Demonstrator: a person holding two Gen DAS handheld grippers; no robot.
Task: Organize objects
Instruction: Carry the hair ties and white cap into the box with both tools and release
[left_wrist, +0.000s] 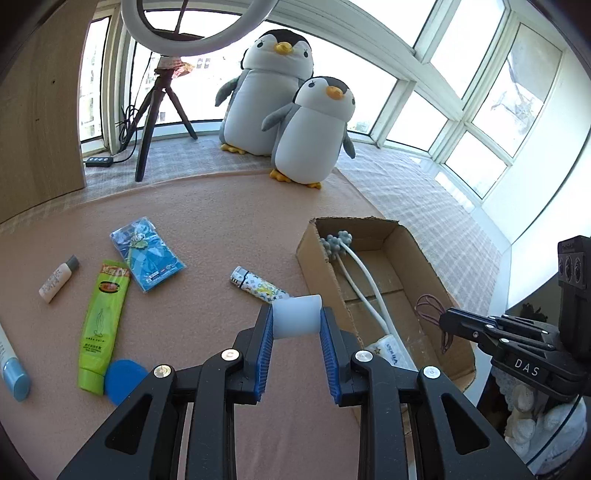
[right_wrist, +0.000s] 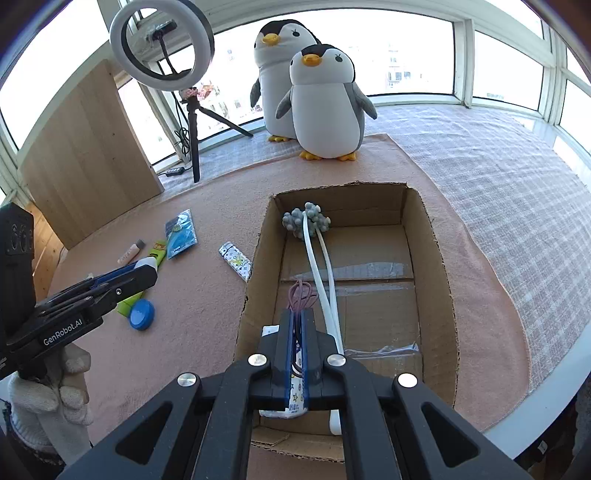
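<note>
My left gripper (left_wrist: 296, 319) is shut on a white translucent cylinder (left_wrist: 295, 315), held above the pink mat just left of the cardboard box (left_wrist: 317, 269). In the right wrist view it shows at the left (right_wrist: 147, 271). My right gripper (right_wrist: 297, 317) hangs over the box (right_wrist: 255, 280), shut on a purple hair tie (right_wrist: 301, 293) whose loop sticks out past the tips. From the left wrist view this gripper (left_wrist: 445, 321) enters from the right with the hair tie (left_wrist: 428, 304) dangling. Inside the box lie a white-handled massager with grey balls (right_wrist: 308, 221) and a starred white packet (left_wrist: 391, 354).
On the mat left of the box lie a patterned lighter (left_wrist: 258, 286), a green tube (left_wrist: 103, 325), a blue disc (left_wrist: 123, 380), a blue packet (left_wrist: 147, 254), a small beige tube (left_wrist: 59, 278) and a blue-capped tube (left_wrist: 13, 373). Two plush penguins (left_wrist: 288, 110) and a ring-light tripod (left_wrist: 155, 110) stand behind.
</note>
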